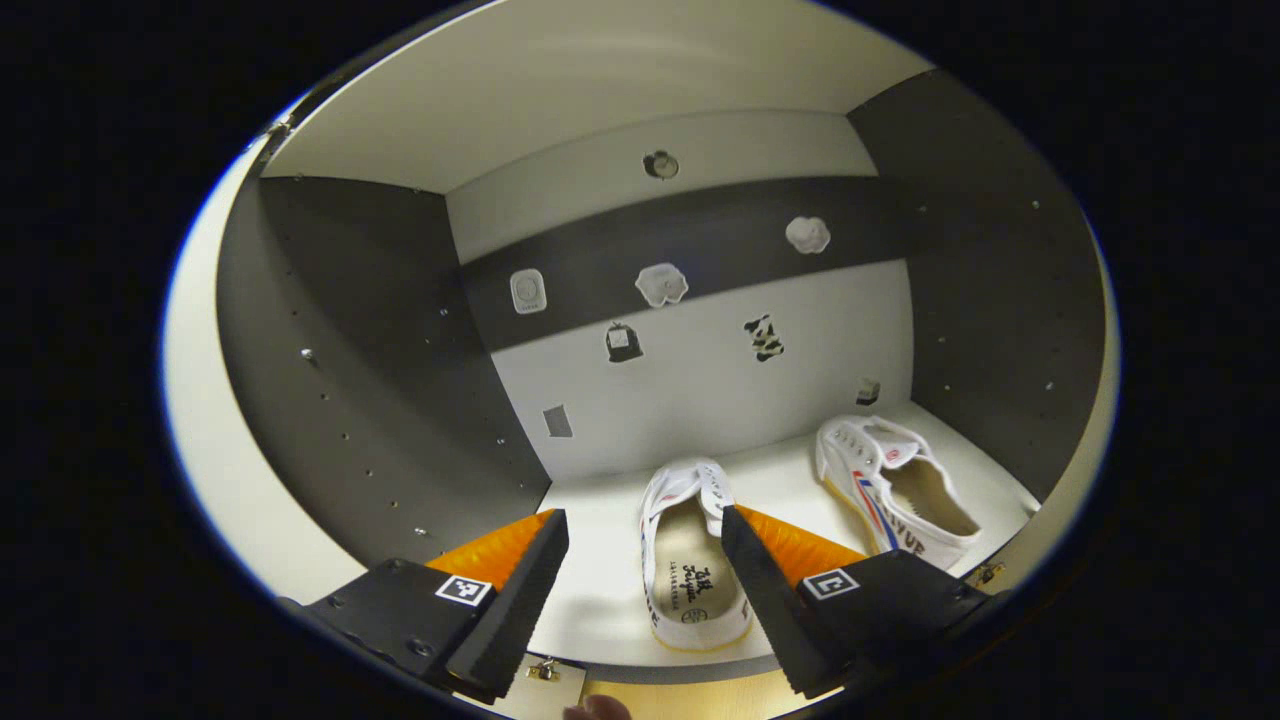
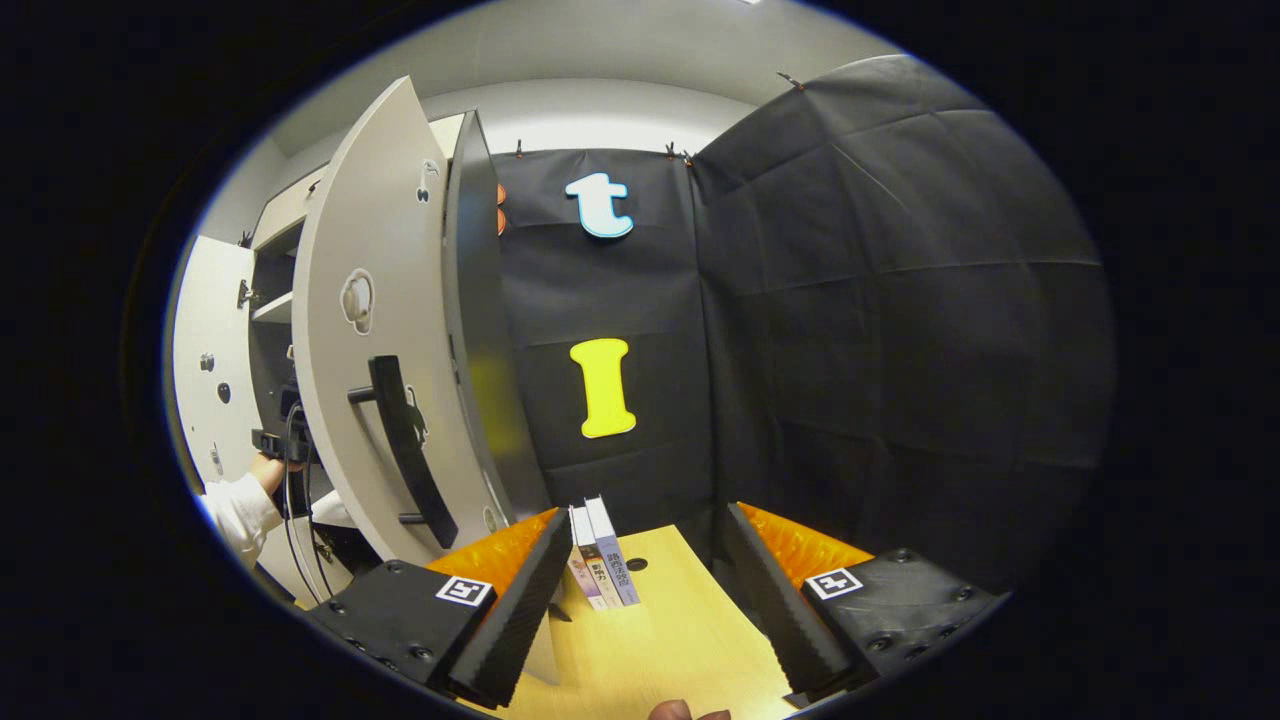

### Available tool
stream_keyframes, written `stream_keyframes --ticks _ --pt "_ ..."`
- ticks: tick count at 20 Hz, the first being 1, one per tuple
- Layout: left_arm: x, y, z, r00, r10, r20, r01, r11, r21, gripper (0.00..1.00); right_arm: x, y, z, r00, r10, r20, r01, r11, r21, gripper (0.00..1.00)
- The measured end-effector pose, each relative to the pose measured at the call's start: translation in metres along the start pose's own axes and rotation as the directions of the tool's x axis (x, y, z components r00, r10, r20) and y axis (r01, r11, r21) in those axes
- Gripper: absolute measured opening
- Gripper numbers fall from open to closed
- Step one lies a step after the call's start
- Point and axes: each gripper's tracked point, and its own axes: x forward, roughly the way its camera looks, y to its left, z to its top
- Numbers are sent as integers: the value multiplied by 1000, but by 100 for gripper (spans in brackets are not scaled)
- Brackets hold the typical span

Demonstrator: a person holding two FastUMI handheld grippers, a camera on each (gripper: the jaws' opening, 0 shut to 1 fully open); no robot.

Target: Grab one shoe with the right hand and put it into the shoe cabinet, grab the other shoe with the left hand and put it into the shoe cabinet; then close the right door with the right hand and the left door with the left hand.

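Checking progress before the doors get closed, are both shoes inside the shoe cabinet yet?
Yes, both are in: one shoe and the other shoe rest upright on the cabinet floor; the left gripper is open.

Not much legible txt here. Nearer shoe [image 1: 693, 560] in the cabinet has a dark script logo w/ small chars and a round stamp printed on its insole, too small to make out. Farther shoe [image 1: 893, 490] carries dark block lettering along its side by the red/blue stripes, partly cut off, can't read it. Books [image 2: 600, 562] on the wooden tabletop [image 2: 680, 640] show spine titles in Chinese chars, too small to read.
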Motion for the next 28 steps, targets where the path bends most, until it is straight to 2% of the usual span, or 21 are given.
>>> stream_keyframes --ticks 6,10,11,15,17,18,23,24,28 --pt "-92 5 7 994 -17 112 26 997 -79 96 2 28 11 998 69 3 -69 998 -2 98" --pt "-160 4 9 981 -47 186 76 985 -154 97 9 49 16 993 121 1 -121 993 -3 98" --pt "-177 7 10 978 -45 203 79 983 -164 96 12 52 18 992 127 5 -127 992 -13 100" --pt "-239 14 13 960 -26 279 82 978 -190 97 19 64 20 987 159 -6 -159 987 -26 98" --pt "-259 12 10 956 -28 294 88 977 -195 97 21 65 22 987 159 -3 -159 987 -32 100" --pt "-268 12 6 955 -29 294 89 977 -193 97 23 66 23 988 158 1 -157 987 -39 98" --pt "-287 7 -13 964 -74 257 134 966 -222 97 33 74 23 986 169 -1 -169 984 -61 98" --pt "-288 9 -16 965 -74 253 132 966 -222 97 34 78 23 984 177 -4 -177 983 -56 100" --pt "-291 17 -30 972 -62 226 108 975 -197 97 33 85 22 983 182 -2 -182 982 -49 97"
